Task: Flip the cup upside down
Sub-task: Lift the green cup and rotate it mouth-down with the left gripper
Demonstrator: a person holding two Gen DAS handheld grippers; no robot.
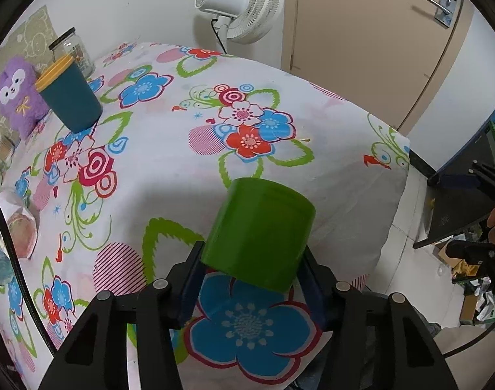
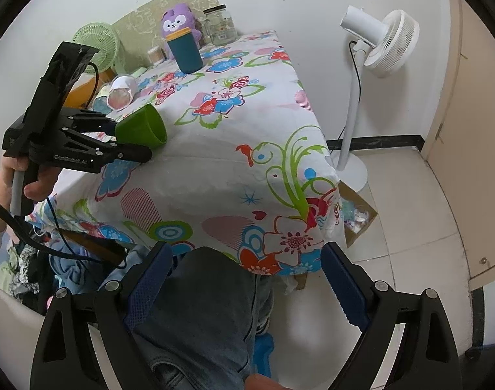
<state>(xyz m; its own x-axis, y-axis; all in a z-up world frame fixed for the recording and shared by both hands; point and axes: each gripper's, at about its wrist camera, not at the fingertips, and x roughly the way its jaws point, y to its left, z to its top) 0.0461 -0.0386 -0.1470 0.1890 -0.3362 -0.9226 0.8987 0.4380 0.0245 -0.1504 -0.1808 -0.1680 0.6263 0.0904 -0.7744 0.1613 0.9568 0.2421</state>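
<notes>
Your left gripper (image 1: pixel 252 279) is clamped on the green cup (image 1: pixel 259 234), one blue-padded finger (image 1: pixel 190 284) pressed to each side of its wall. From the left wrist camera the cup's closed base faces away from you and slightly up. The right wrist camera shows the same cup (image 2: pixel 140 131) lying roughly sideways in the air, its open mouth pointing toward the middle of the table (image 2: pixel 234 162) and tipped a little downward (not yet fully inverted). The cup hangs just above the flowered tablecloth near the table's front left edge; I cannot tell whether its rim touches the cloth.

Your left hand (image 2: pixel 29 178) wraps the gripper's handle low in that view, knuckles outward, with the tool's black body angled up and toward the table.

Your right gripper (image 2: pixel 247 279) holds nothing; its two fingers stand wide apart. It sits off the table, low at the near corner, over your jeans-clad knee (image 2: pixel 208 292), pointing along the table's length.

At the far end of the table stand a teal cup with a yellow rim (image 1: pixel 70 97), a glass jar (image 1: pixel 73 50) and a purple plush toy (image 1: pixel 15 94). A white fan (image 2: pixel 381 44) stands on the floor by the wall.
</notes>
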